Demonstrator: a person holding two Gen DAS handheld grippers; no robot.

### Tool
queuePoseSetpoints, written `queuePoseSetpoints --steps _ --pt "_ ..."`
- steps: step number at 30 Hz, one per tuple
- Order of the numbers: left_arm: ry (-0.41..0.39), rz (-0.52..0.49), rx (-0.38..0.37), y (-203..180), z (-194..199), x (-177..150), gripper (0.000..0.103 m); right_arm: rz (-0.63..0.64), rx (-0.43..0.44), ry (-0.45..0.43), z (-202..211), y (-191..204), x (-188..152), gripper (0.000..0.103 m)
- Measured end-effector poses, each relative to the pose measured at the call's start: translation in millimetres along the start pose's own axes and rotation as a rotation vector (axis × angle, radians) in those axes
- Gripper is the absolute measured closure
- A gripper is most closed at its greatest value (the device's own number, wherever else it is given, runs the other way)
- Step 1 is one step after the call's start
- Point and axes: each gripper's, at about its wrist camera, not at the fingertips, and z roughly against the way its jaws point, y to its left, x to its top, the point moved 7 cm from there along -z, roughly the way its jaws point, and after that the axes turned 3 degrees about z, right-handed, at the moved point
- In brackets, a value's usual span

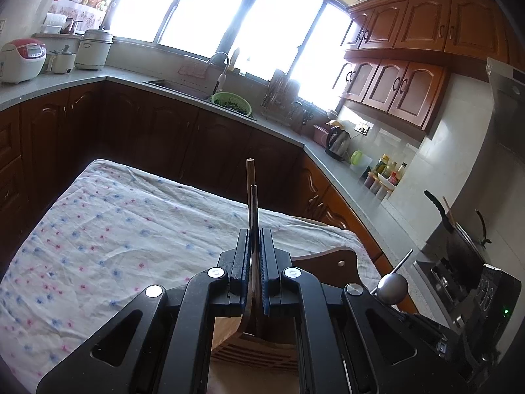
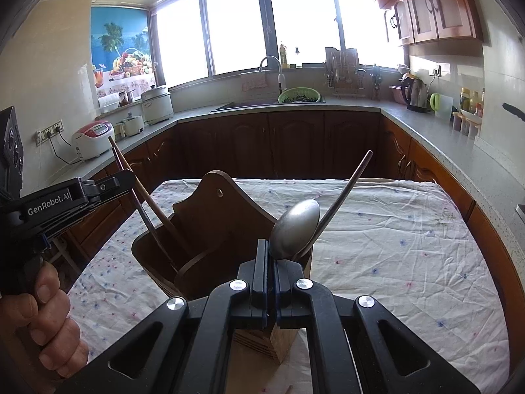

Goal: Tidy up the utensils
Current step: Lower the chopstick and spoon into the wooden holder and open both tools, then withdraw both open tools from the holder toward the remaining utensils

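Right wrist view: the right claw [image 2: 269, 256] is clenched on a metal spoon [image 2: 295, 228], bowl up, over the near right compartment of the wooden utensil holder [image 2: 210, 229]. It stands near the tabletop's [image 2: 393, 246] near edge, left of middle. The left claw [image 2: 126, 180] grips two chopsticks [image 2: 144, 197], their lower ends in the holder's left compartment. Cloth toward the right and far edges lies bare. Left wrist view shows the chopsticks [image 1: 252, 203] pinched between its pads.
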Motion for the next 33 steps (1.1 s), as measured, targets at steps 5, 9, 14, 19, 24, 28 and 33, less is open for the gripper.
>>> queuePoseSetpoints --steps 5,9,14,19,24,28,33 --pt "0.013 -0.016 0.011 -5 1 0 0.098 0.001 0.014 -0.001 1 4 1 0.096" --pt "0.023 -0.001 0.014 -6 8 0 0.071 -0.007 0.021 -0.003 4 6 1 0.093" --pt "-0.008 0.042 0.011 -1 38 1 0.037 -0.023 0.012 -0.012 14 2 -3 0.061" --pt "-0.021 0.087 0.008 8 70 -2 0.022 -0.055 0.001 -0.028 32 -5 -5 0.058" --pt "-0.019 0.102 0.025 18 100 -12 0.015 -0.079 0.0 -0.048 50 -9 -9 0.047" --pt "-0.013 0.101 0.039 25 120 -24 0.015 -0.108 0.005 -0.054 65 -11 -16 0.047" --pt "0.016 0.087 0.072 34 138 -43 0.014 -0.138 0.011 -0.062 84 -12 -25 0.041"
